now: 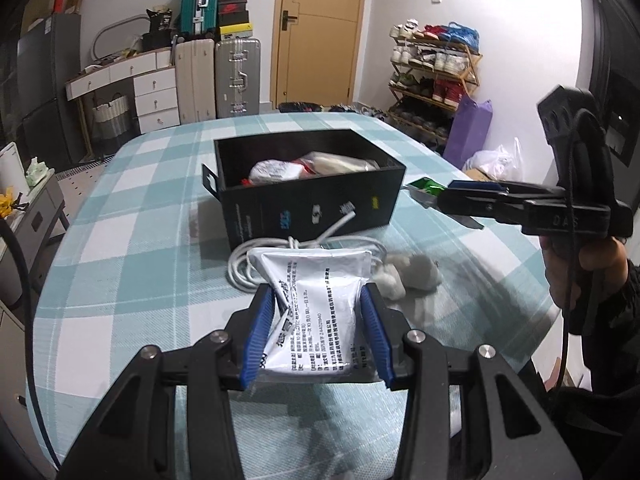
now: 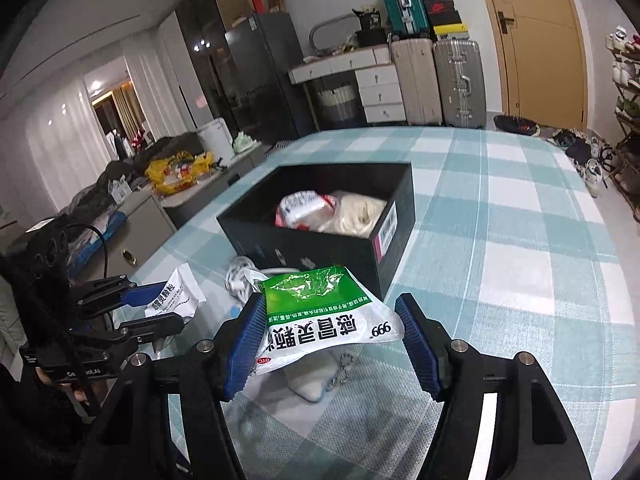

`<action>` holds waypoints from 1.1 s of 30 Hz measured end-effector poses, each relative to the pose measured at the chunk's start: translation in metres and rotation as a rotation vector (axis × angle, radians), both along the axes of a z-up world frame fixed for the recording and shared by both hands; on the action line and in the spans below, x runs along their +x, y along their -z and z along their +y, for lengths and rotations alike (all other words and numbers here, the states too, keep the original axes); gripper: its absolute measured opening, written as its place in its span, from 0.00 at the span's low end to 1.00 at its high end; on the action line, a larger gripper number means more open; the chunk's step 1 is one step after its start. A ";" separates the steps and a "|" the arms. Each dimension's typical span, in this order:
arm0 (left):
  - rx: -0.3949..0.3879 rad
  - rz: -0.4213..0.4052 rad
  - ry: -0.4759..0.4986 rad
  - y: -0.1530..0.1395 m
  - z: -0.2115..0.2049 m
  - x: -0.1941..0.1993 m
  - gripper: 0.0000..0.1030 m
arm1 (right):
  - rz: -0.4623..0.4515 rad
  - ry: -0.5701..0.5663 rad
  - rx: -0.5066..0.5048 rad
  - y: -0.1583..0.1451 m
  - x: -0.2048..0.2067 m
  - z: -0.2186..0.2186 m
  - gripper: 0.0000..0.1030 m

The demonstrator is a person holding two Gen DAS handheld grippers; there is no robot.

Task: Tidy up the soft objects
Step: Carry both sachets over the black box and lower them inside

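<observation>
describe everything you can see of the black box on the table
The black box is an open-topped rectangular carton, seemingly cardboard, sitting upright on the checked tablecloth. Small logos mark its long side, a barcode label one end, and a flap sticks out at one corner. Inside lie a white-and-red packet and a cream bundle in clear wrap. A coiled white cable lies against its near side. Neither gripper touches it.
</observation>
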State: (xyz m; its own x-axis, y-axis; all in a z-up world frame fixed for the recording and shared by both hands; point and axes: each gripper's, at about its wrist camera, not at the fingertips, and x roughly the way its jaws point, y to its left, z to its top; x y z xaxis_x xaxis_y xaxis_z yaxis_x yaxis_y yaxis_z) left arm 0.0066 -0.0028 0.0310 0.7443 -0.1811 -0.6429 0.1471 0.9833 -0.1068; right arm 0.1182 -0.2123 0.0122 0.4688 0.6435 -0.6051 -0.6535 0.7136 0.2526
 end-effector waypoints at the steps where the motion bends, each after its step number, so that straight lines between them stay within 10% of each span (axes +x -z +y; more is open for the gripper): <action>1: -0.002 -0.004 -0.004 -0.001 0.002 0.001 0.42 | -0.004 0.003 0.006 -0.002 0.000 -0.001 0.65; 33: -0.014 -0.090 -0.088 -0.041 0.026 0.078 0.42 | -0.121 0.100 0.052 -0.048 0.012 0.032 0.65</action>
